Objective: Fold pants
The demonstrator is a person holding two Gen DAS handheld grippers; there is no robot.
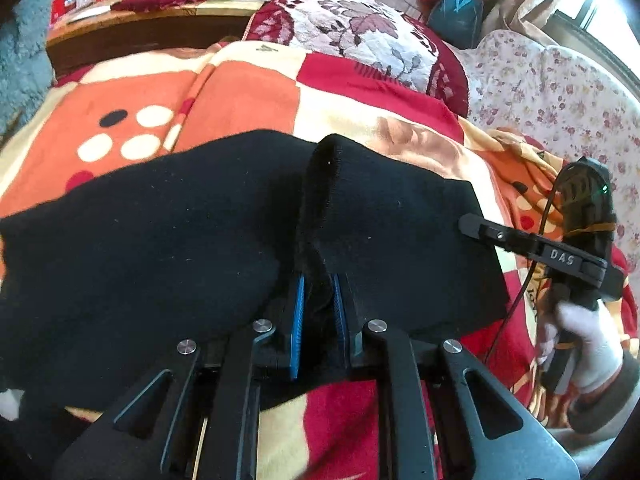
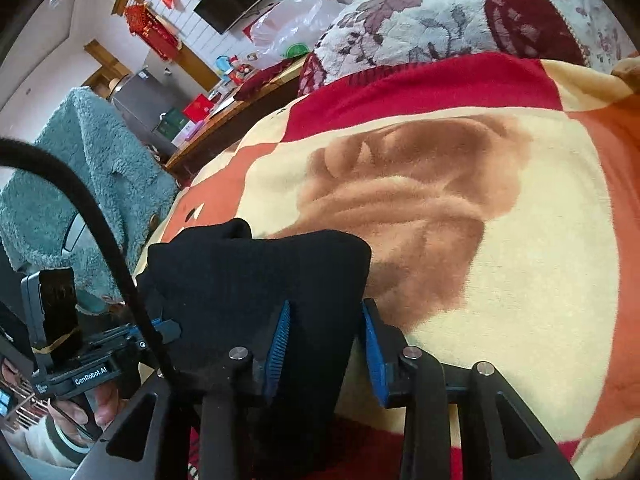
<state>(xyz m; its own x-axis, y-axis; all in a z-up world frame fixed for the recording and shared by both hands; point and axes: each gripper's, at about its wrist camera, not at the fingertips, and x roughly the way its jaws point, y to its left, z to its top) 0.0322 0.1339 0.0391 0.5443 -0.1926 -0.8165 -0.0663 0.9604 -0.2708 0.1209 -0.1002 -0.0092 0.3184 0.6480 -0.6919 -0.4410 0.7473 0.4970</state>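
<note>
Left tool (image 1: 318, 300): blue pads nearly together, pinching a raised ridge of the black pants (image 1: 160, 240). Grip sits on a narrow fold of cloth near the hem edge, not deep.

Right tool (image 2: 324, 344): pads partly apart, with a thick bunch of the same pants between them; the left pad lies against the cloth, contact at the right pad is unclear, so I cannot tell whether this grip is firm.

Pants lie spread on the patterned blanket (image 2: 500, 260) covering the bed, one end lifted by both tools.

Risks, as judged:
- Right side slips out on lifting, since the hold looks loose; the fold would then go skewed.
- Left pinch is shallow; a tug could pull the ridge free.
- Fleecy blanket may cling to the cloth and drag or wrinkle it.
- Black cable (image 2: 100, 232) hangs just beside the right tool and could snag.
</note>
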